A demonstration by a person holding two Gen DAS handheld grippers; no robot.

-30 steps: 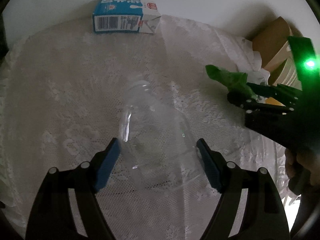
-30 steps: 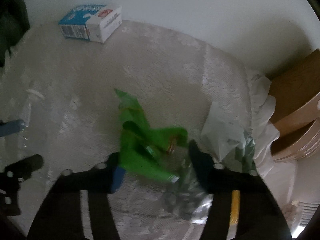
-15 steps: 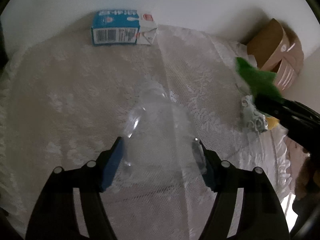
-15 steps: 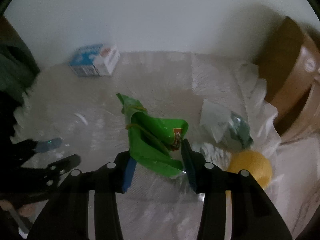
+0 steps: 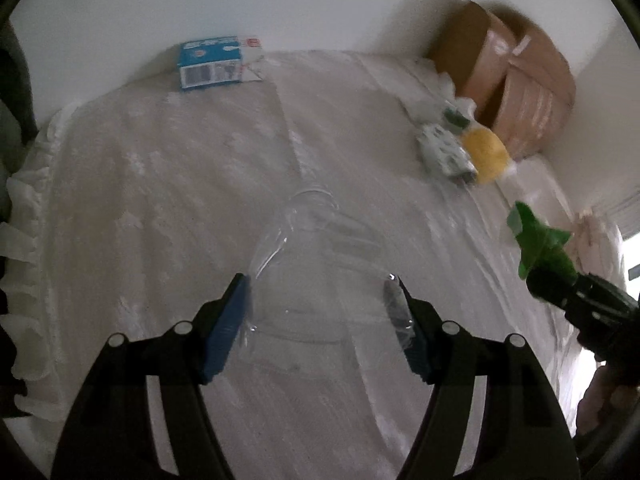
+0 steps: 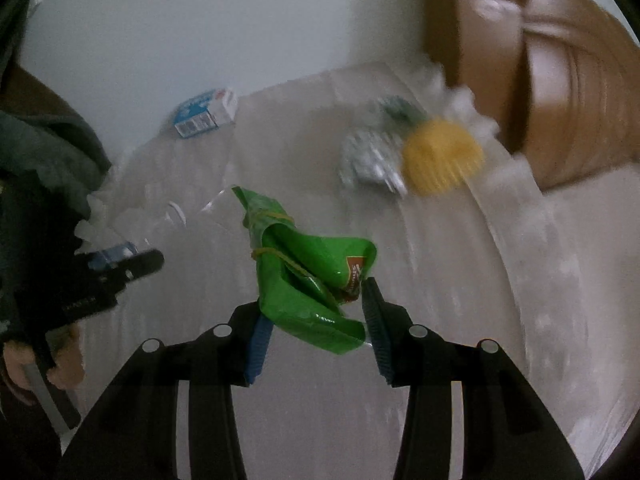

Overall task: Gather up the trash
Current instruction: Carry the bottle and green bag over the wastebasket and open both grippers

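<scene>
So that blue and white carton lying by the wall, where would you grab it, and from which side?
Probably across the long flat sides of the milk carton, coming down from above. It lies on its side on the lace cloth, barcode face toward us, so those parallel sides give the pads flat surfaces. The gabled end on the right tapers and would slip, and the wall close behind blocks a grip from the back.

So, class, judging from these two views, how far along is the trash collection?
Nothing looks binned yet. In hand: the left tool grips the clear bottle, the right tool the green wrapper. Left on the cloth: the blue carton, the crumpled foil and the yellow cup.
</scene>
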